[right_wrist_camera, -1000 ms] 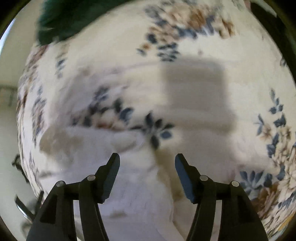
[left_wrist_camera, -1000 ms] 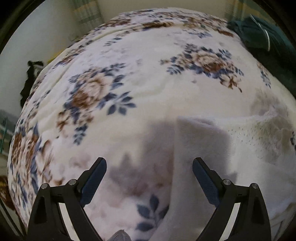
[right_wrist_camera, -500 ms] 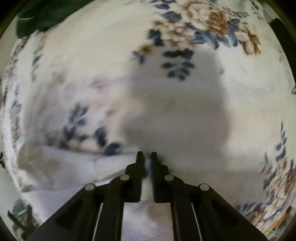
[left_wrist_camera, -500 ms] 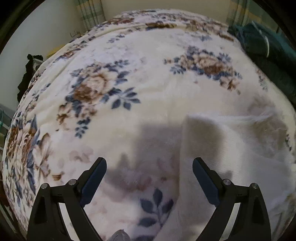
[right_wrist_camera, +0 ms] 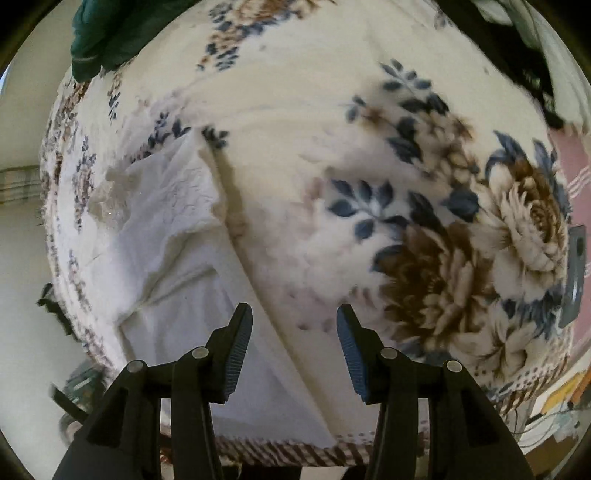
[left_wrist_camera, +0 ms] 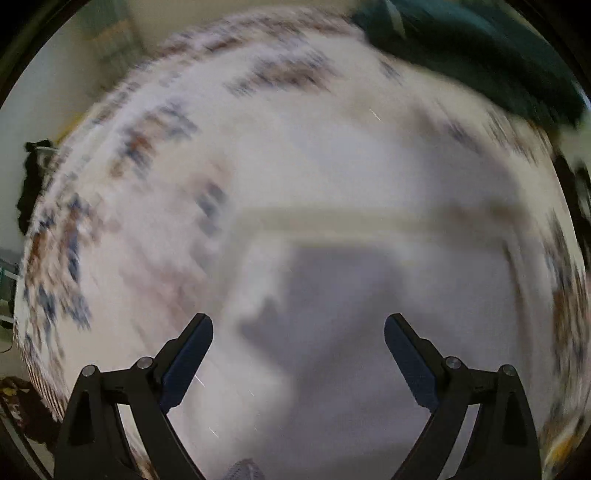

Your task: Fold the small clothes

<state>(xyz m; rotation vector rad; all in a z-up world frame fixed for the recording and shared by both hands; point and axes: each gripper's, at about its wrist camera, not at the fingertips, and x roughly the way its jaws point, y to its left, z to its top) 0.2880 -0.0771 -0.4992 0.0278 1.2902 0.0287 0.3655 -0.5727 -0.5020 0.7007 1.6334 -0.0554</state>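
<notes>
A small white garment (right_wrist_camera: 177, 258) lies flat on the floral blanket (right_wrist_camera: 303, 122), at the left of the right wrist view, with a long folded edge running down toward my right gripper. My right gripper (right_wrist_camera: 293, 321) is open and empty, just above that edge near the blanket's front border. The left wrist view is heavily blurred by motion. There the white garment (left_wrist_camera: 369, 295) fills the lower middle, with a straight edge across it. My left gripper (left_wrist_camera: 297, 336) is open and empty above it.
A dark green garment (right_wrist_camera: 107, 33) lies at the far edge of the blanket; it also shows at the upper right of the left wrist view (left_wrist_camera: 480, 62). A grey object (right_wrist_camera: 574, 273) sits at the right edge. Floor clutter shows past the blanket's front border.
My right gripper was shut on the garment half a second ago and is now open and drawn back. My left gripper has swung fast to the right, over the white garment.
</notes>
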